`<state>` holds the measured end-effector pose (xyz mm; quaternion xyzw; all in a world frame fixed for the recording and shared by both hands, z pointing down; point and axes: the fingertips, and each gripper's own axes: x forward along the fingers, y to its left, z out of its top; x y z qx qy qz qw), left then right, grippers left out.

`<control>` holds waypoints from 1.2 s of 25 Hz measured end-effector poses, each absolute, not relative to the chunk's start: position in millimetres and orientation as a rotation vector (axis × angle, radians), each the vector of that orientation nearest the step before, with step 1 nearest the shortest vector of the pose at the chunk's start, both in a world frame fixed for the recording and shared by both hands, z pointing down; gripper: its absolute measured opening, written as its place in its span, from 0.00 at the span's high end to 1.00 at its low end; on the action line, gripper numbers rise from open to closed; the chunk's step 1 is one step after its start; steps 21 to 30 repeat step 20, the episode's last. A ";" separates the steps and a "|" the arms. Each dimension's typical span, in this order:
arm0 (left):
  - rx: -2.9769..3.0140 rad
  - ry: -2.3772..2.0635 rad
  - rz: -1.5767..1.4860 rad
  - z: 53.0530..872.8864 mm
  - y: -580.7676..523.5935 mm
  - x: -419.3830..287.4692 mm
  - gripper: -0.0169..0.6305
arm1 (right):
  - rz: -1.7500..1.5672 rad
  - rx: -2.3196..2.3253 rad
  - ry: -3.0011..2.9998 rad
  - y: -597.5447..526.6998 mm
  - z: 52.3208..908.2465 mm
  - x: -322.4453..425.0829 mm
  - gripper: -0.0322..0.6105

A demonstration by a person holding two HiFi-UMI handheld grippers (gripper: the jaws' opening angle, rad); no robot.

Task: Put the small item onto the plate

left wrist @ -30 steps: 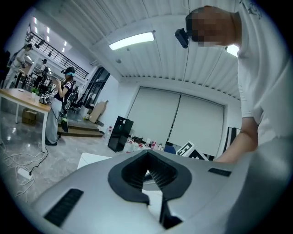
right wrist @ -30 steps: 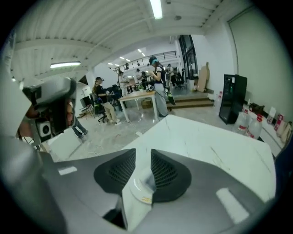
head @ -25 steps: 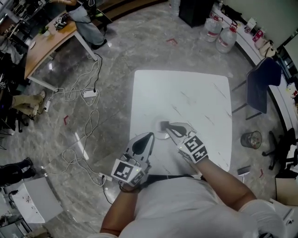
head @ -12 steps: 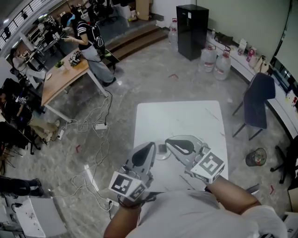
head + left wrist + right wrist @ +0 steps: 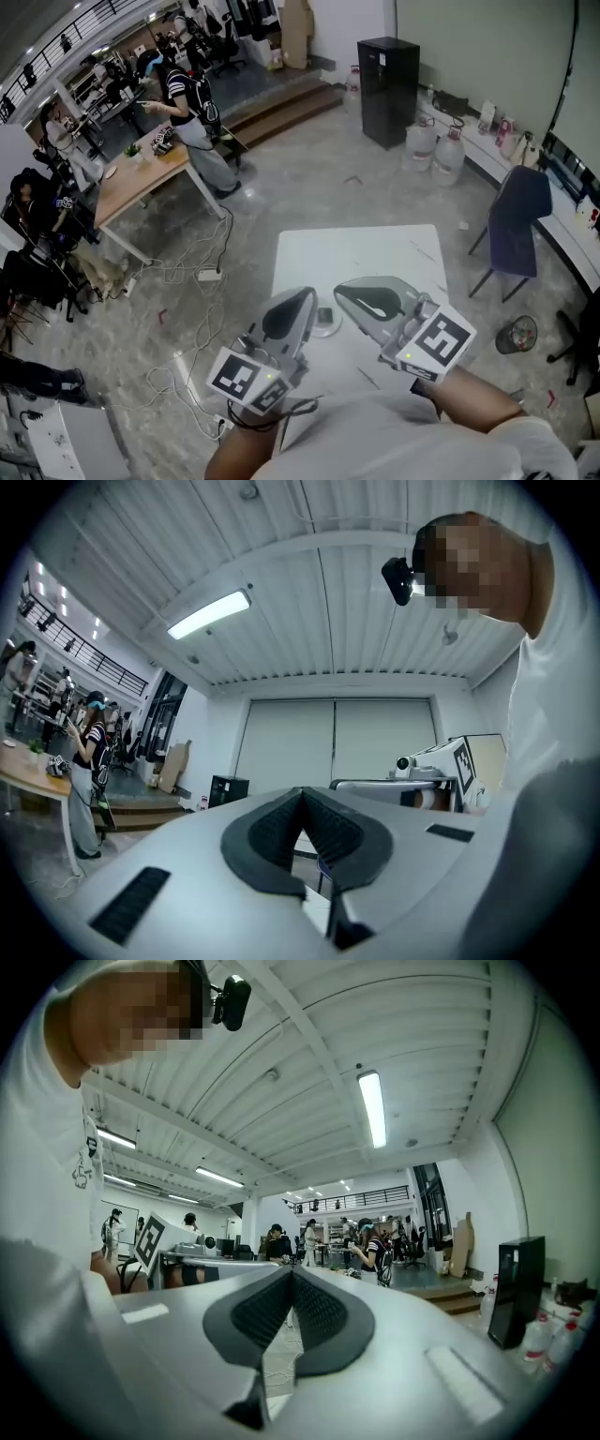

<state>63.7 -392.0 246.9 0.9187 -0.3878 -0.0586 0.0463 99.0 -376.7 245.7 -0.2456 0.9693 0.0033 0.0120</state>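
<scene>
Currently: small item, dark, flat, seemingly light and rigid, best pinched across opposite edges, lies on the plate on the white table; left gripper and right gripper both clenched, empty.

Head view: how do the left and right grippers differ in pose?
The left gripper points away from the person; the right gripper lies across, its tip turned toward the left one. The left gripper hangs over the table's left edge, the right gripper farther in. Both are shut and empty.
</scene>
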 end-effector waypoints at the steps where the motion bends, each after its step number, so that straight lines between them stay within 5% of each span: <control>1: 2.808 -1.189 -0.178 246.2 -390.1 65.5 0.96 | 0.015 -0.756 3.023 -373.8 242.8 100.2 0.95; 30: 2.821 -1.209 -0.146 250.3 -388.2 84.3 0.96 | 0.016 -0.708 2.993 -369.6 229.0 113.2 0.95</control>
